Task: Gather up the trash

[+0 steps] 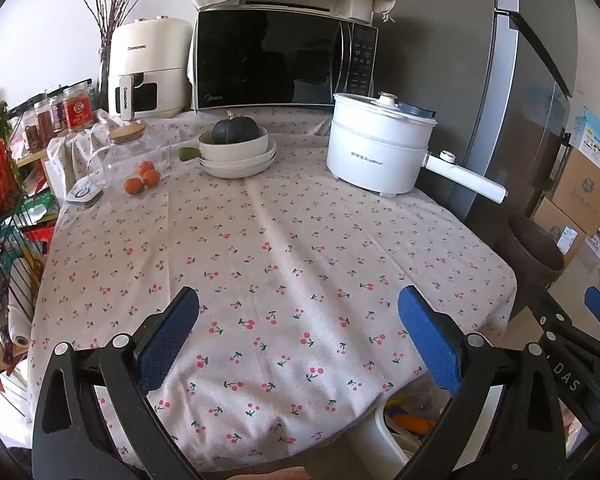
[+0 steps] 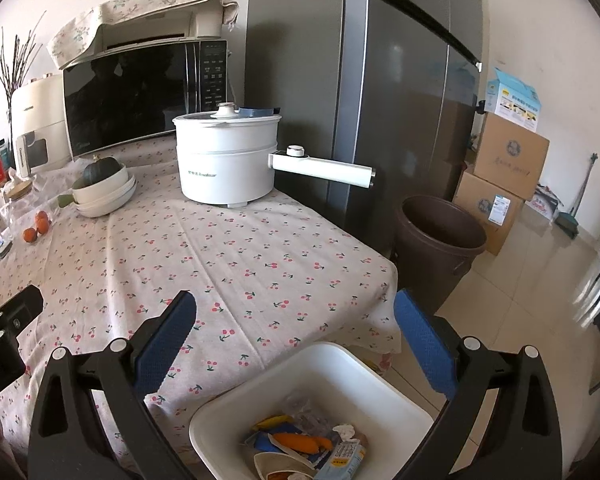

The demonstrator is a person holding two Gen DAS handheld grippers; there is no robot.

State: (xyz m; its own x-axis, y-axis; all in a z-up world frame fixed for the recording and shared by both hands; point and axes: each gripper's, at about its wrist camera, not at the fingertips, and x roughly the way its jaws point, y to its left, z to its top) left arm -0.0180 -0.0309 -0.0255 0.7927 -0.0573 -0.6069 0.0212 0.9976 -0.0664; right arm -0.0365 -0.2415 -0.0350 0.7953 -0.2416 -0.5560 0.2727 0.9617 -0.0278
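Both grippers were empty. The left gripper had its fingers spread wide over the bare lower middle of the surface, and the right gripper stood just as spread above the white bin at the bottom of its frame.

The trash lay inside that bin: wrappers, something orange, a blue-and-white packet, all heaped loosely. I saw no loose scrap left on the cloth, so I judged the collecting nearly or wholly done.

The risks from here came from what stood nearby. The bin sat just beside the surface's edge, under the hanging cloth; a finger catching that hem could drag the cloth, and with it the pot in the upper middle, whose long handle stuck out past the edge. The oranges at the left could be mistaken for rubbish, being round, loose and the colour of the scrap in the bin. A brown bin at the right might also confuse the drop. Reaching into the heap risked tipping the light white bin.
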